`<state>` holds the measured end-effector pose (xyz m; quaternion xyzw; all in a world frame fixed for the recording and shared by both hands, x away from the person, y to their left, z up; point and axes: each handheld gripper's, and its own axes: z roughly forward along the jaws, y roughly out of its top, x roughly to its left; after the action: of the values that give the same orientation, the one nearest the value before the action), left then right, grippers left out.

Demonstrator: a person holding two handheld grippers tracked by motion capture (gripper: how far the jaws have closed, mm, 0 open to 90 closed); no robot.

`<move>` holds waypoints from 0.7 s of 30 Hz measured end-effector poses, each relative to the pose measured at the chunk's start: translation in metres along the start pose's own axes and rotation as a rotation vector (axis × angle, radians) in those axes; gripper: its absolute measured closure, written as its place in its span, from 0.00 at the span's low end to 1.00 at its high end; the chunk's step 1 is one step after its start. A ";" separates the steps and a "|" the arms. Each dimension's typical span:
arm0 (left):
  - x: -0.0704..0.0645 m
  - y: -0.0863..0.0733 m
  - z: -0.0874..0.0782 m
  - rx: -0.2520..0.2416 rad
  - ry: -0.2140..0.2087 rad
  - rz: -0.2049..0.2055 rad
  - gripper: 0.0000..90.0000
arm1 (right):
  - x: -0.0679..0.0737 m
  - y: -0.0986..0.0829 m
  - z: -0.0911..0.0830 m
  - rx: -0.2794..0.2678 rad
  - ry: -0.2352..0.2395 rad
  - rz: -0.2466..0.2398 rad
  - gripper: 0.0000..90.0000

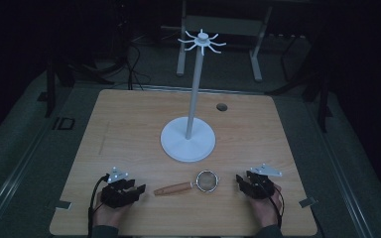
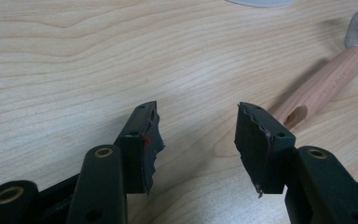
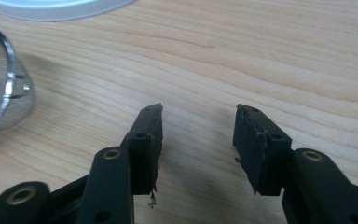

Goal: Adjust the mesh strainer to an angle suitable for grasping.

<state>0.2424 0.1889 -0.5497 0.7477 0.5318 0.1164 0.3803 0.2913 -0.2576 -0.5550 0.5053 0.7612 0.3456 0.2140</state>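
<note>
Small strainer [image 1: 192, 184] lies flat on the desk [image 1: 129, 129] near the front edge, between the two grippers. Wooden handle [image 1: 173, 189] points toward the person's left; round mesh bowl with metal rim [image 1: 207, 180] sits toward the right. Long axis runs roughly left-right across the desk, handle end tilted a little nearer the person. Left gripper [image 1: 138, 191] rests low at the front left, jaws spread wide, nothing between them; the left gripper view has the handle's butt end [image 2: 296, 114] just beyond and slightly to the side of one jaw tip, close but not touching. Right gripper [image 1: 240, 180] rests at the front right, jaws likewise wide apart and empty; in the right gripper view the mesh bowl [image 3: 2, 86] sits off to the side of the jaws, near but apart. Judgement: each gripper is close to its own end of the strainer, the left gripper being nearest the handle, which looks the easier part to pinch; a grasp there would mean closing across the handle's width, at right angles to its long axis. Farther back, mid-desk, stands a white rack [image 1: 195, 94]: round base, thin upright pole, ring of hooks [image 1: 202, 40] at the top, all bare. Small dark hole [image 1: 222, 107] in the desk behind the base. Surroundings dim.
</note>
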 end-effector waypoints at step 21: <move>0.008 0.002 -0.003 -0.022 0.014 -0.016 0.55 | 0.019 0.034 -0.019 -0.004 0.082 -0.194 0.62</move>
<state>0.2453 0.1973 -0.5477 0.7383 0.5393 0.1246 0.3855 0.2922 -0.2370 -0.5169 0.4144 0.8139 0.3451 0.2163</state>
